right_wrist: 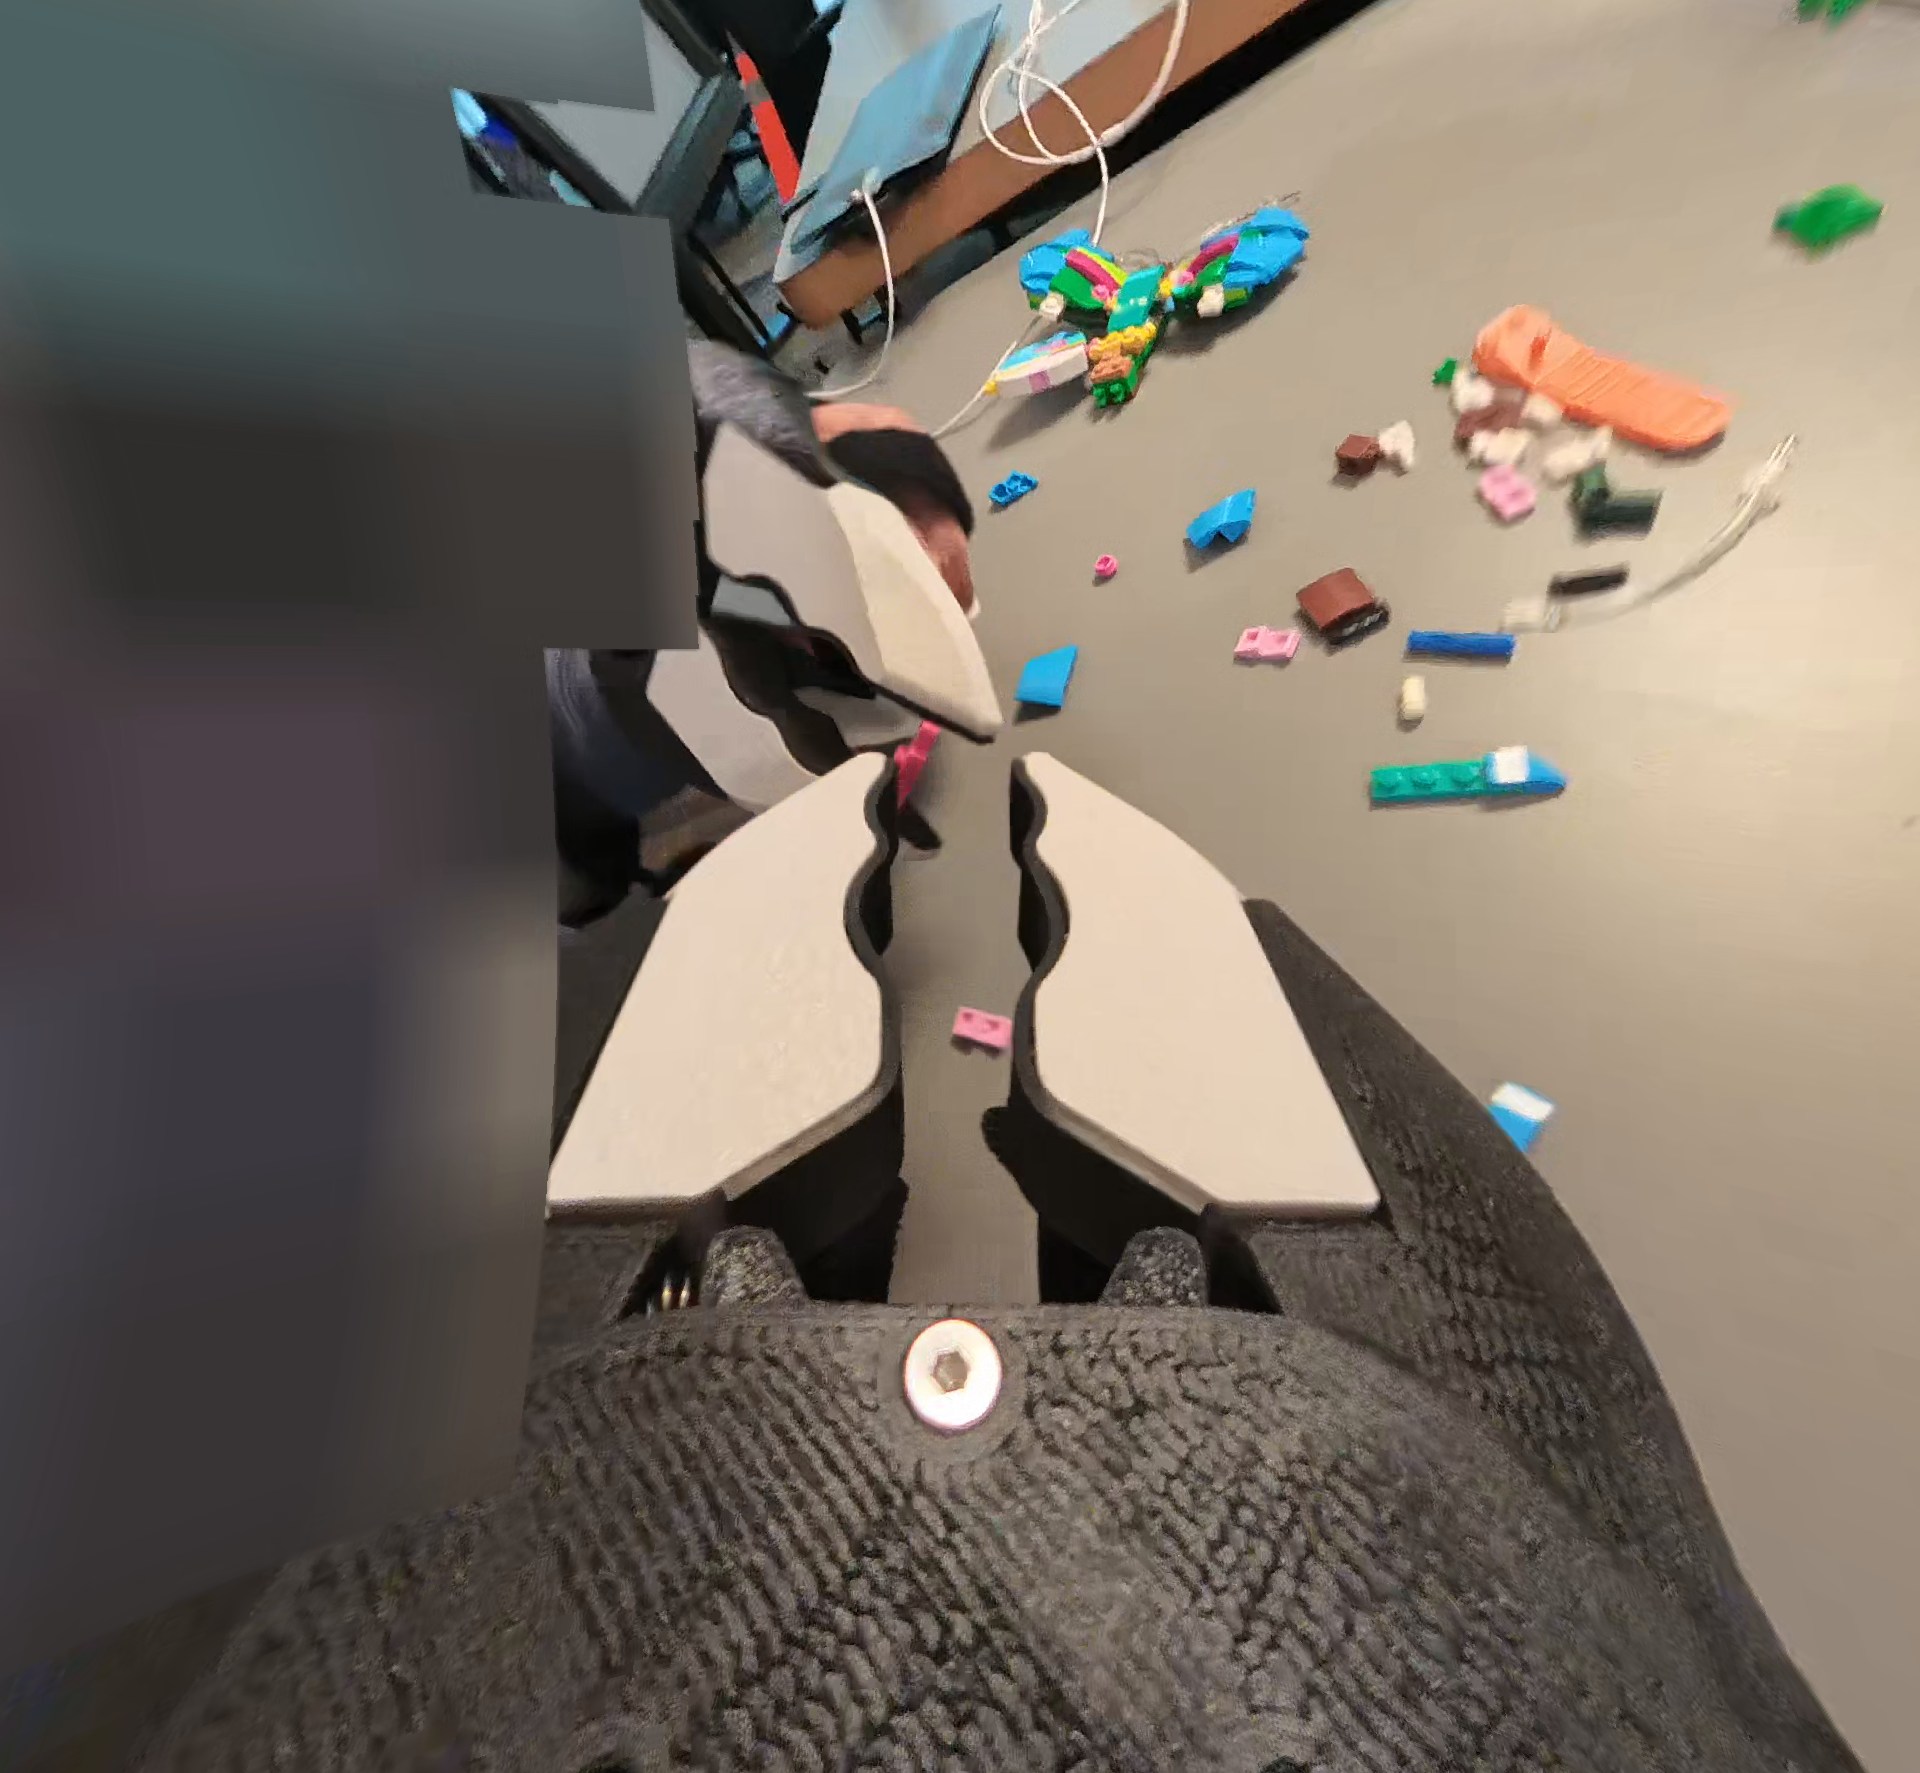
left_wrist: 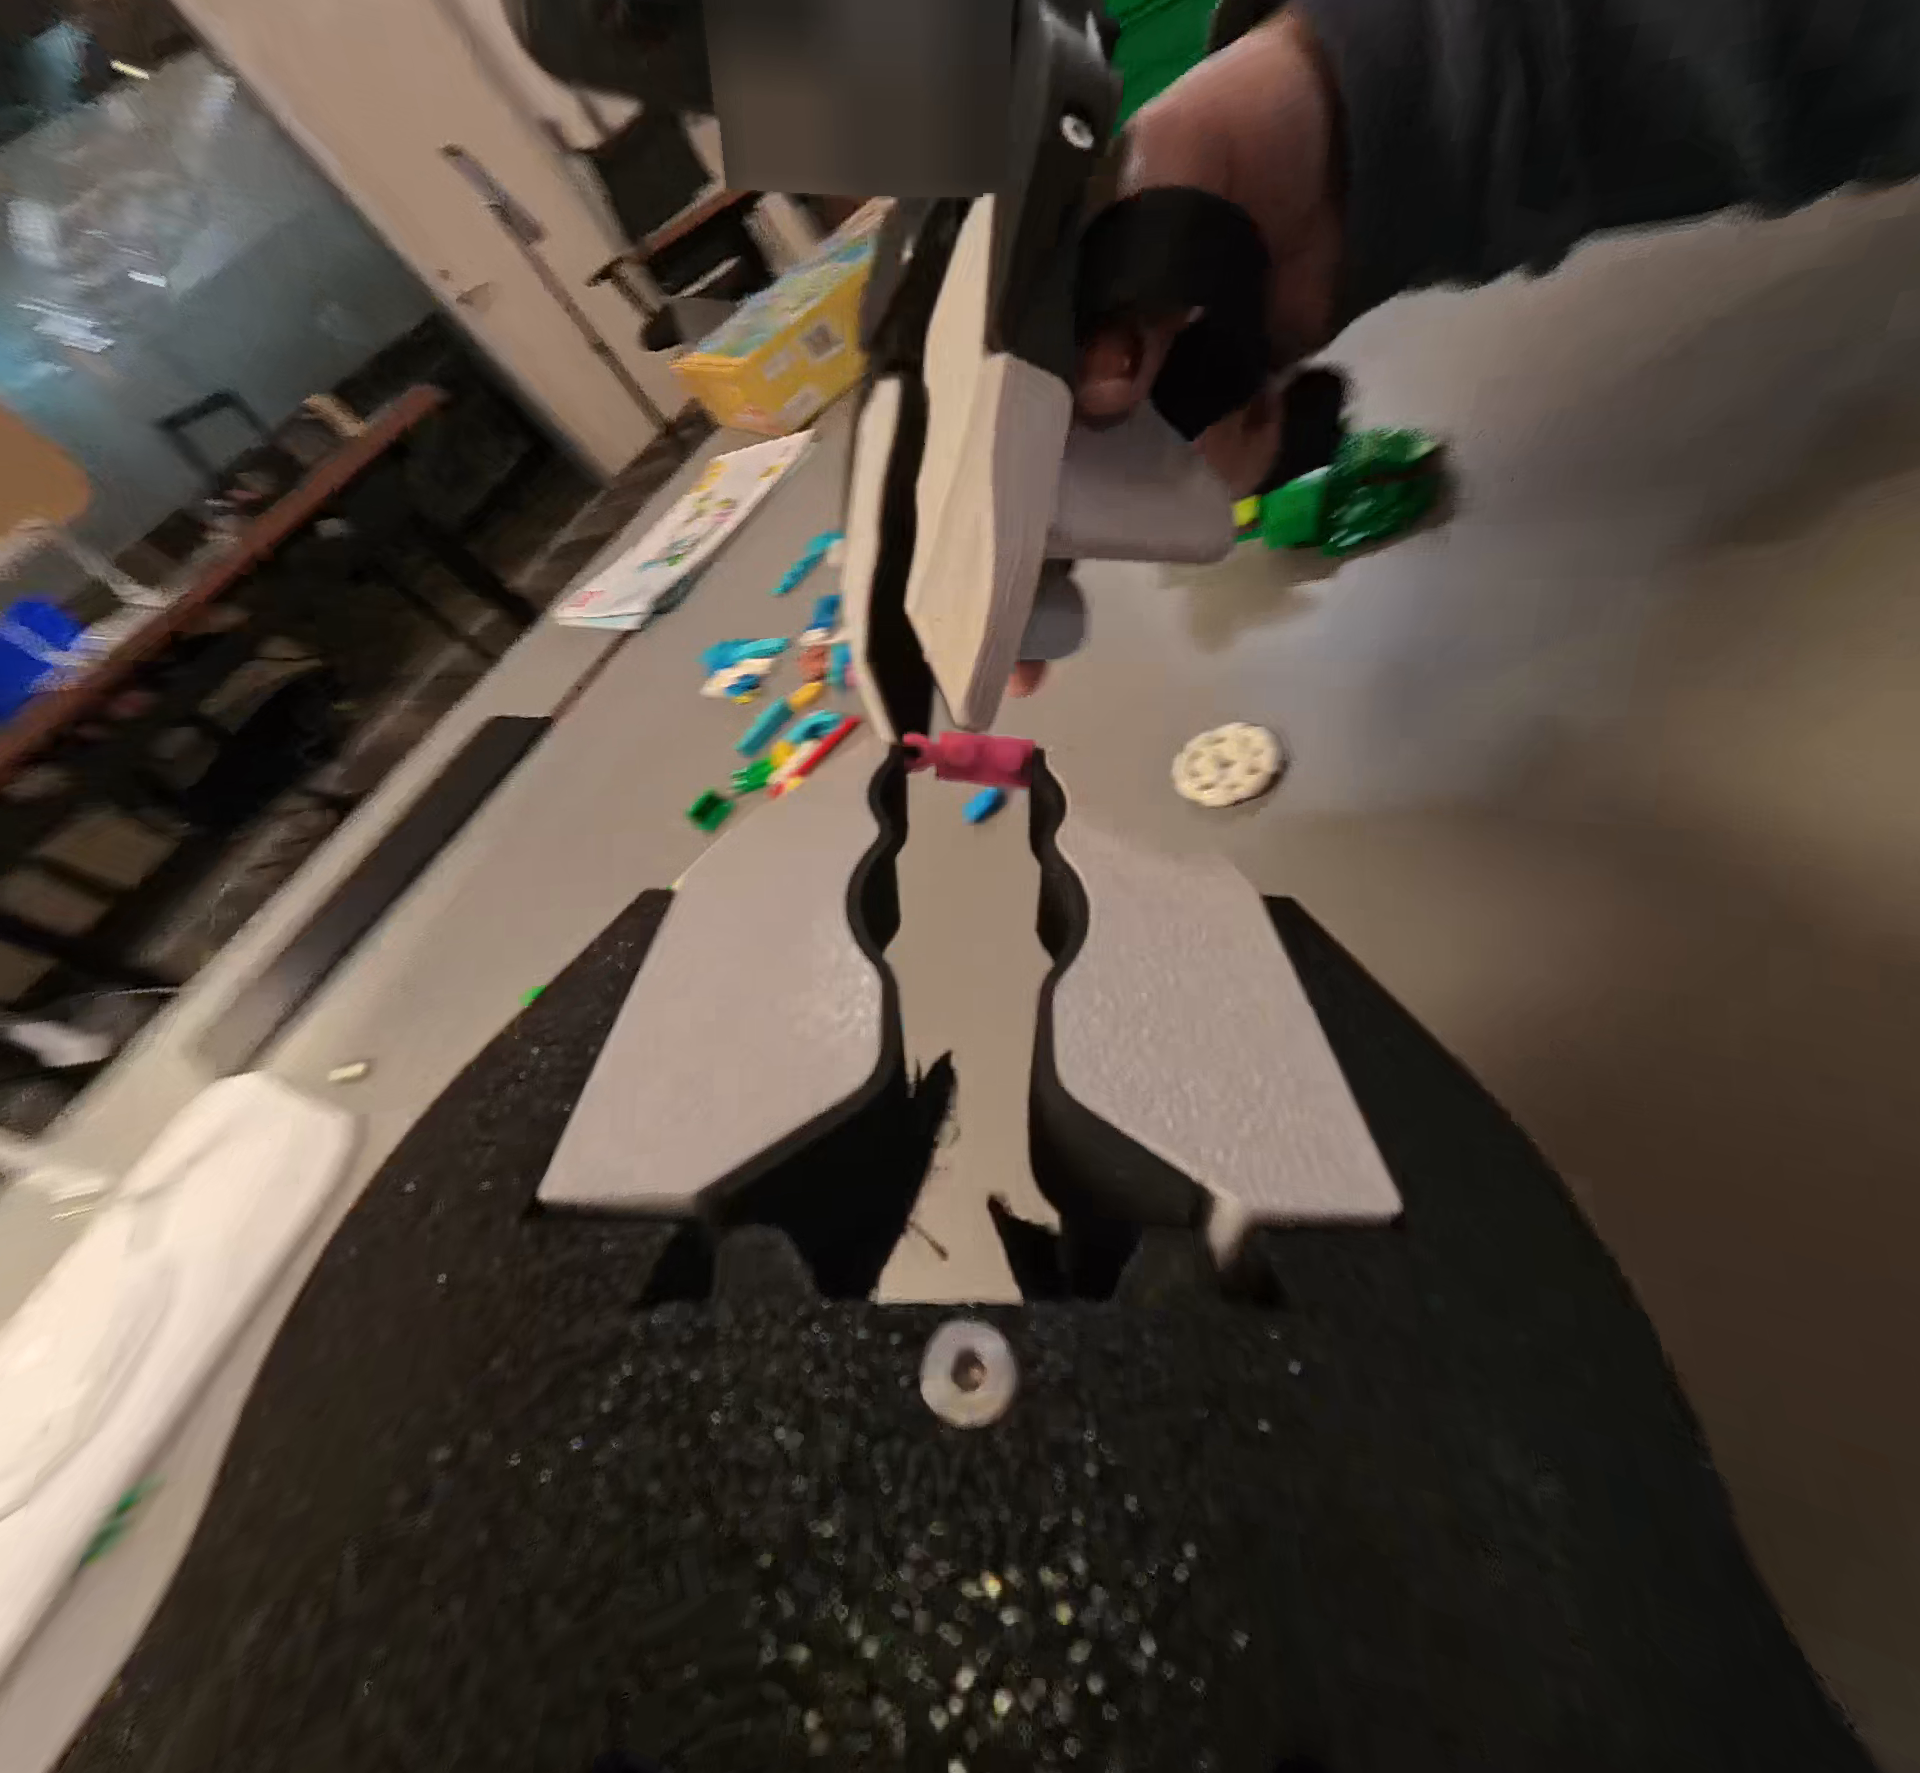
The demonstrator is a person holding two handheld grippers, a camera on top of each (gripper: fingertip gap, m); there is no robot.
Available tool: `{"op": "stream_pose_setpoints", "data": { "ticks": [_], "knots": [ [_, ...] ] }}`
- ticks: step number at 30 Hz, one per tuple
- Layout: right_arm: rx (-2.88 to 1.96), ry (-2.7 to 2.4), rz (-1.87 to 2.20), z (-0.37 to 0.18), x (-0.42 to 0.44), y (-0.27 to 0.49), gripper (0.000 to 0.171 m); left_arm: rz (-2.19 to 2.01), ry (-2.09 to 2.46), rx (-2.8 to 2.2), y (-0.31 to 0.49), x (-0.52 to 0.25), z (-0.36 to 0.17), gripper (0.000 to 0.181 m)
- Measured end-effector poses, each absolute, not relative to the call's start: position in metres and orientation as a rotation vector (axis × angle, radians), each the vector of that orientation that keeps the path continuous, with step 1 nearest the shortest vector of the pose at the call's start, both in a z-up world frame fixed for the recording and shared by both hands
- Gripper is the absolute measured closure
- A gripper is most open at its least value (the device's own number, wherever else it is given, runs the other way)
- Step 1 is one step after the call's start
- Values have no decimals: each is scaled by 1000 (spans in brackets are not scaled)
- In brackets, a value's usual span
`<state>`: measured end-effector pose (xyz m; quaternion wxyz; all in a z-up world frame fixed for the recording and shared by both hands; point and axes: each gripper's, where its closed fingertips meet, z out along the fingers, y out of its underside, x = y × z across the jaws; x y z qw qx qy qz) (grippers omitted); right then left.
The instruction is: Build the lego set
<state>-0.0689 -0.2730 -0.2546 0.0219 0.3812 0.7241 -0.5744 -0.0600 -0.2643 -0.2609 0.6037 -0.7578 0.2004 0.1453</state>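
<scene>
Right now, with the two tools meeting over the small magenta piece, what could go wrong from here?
1. The left tool pinches the magenta piece only at its fingertips, so a nudge from the right tool could pop it out.
2. In the right wrist view the right tool looks open, with the piece beside one finger; closing now may miss it.
3. A dropped piece could get lost among the loose bricks on the grey table.

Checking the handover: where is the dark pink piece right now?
In the left wrist view, the dark pink piece sits between the left claw tips, above the grey table, with the right claw tips touching its left end.
</scene>
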Motion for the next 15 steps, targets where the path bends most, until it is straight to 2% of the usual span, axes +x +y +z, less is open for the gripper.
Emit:
{"op": "stream_pose_setpoints", "data": {
  "ticks": [3, 5, 8, 10, 15],
  "knots": [
    [824, 2715, -1912, -244, -63, -266, 149, -136, 364, -1716, -270, -47, -253, 159],
    [406, 3077, -1944, -232, -48, -273, 149, -441, 294, -1632, -277, -41, -240, 159],
    [-237, 3571, -1727, -224, -35, -287, 149, -809, 307, -1529, -292, -27, -227, 159],
    [-420, 3691, -1501, -229, -34, -294, 149, -923, 346, -1513, -297, -19, -227, 159],
    [-629, 3658, -1380, -235, -28, -306, 158, -986, 399, -1571, -294, -6, -239, 159]
  ]
}}
